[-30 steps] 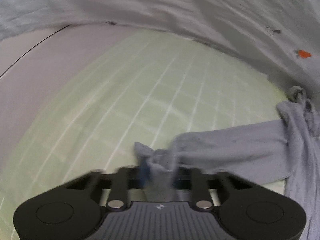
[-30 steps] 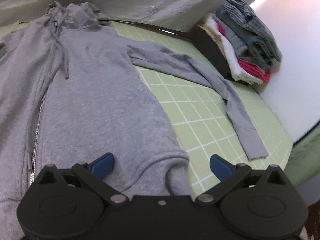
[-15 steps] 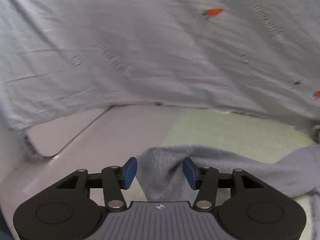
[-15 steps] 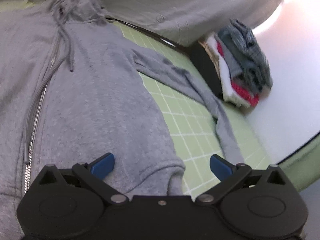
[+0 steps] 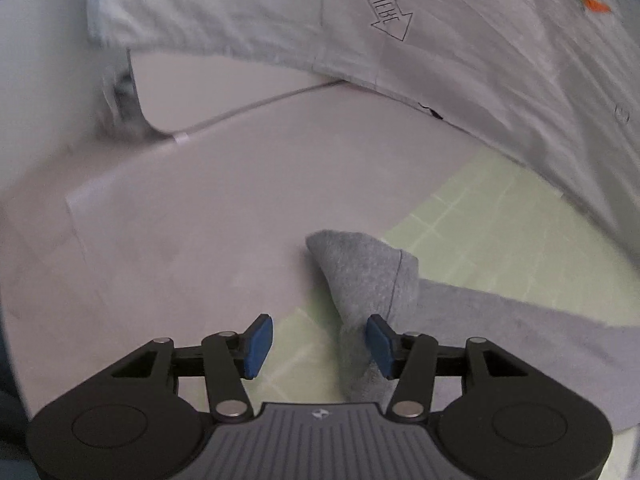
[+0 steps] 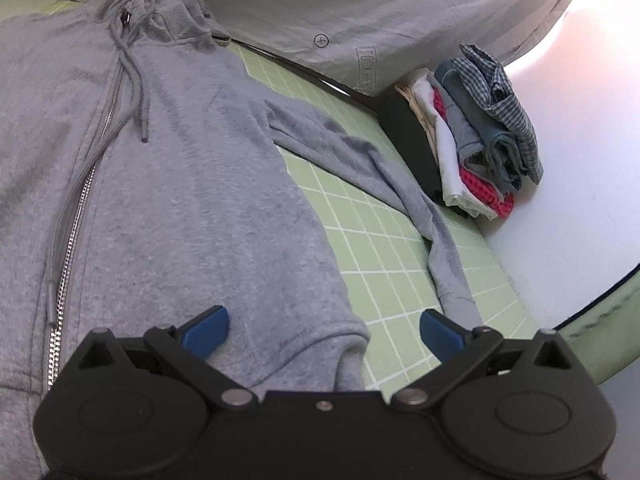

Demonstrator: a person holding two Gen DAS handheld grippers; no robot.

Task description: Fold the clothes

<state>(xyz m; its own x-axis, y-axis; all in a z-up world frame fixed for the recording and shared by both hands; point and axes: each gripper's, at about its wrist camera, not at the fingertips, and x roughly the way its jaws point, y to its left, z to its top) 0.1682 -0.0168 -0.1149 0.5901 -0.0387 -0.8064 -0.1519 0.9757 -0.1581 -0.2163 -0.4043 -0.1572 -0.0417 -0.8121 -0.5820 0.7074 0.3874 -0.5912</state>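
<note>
Two grippers are in your hands, both with jaws apart. Your left gripper stands partly spread, and the grey sleeve cuff rises between its blue pads, brushing the right pad but not pinched. Your right gripper is spread wide over the hem of the one grey zip hoodie, gripping nothing. The hoodie lies flat, zipper up, on the green grid mat, its other sleeve stretched out across the mat. Only your right view shows the single stack of folded clothes past that sleeve. Only your left view shows the white tabletop beyond the mat's edge and a pale printed shirt with an arrow mark.
</note>
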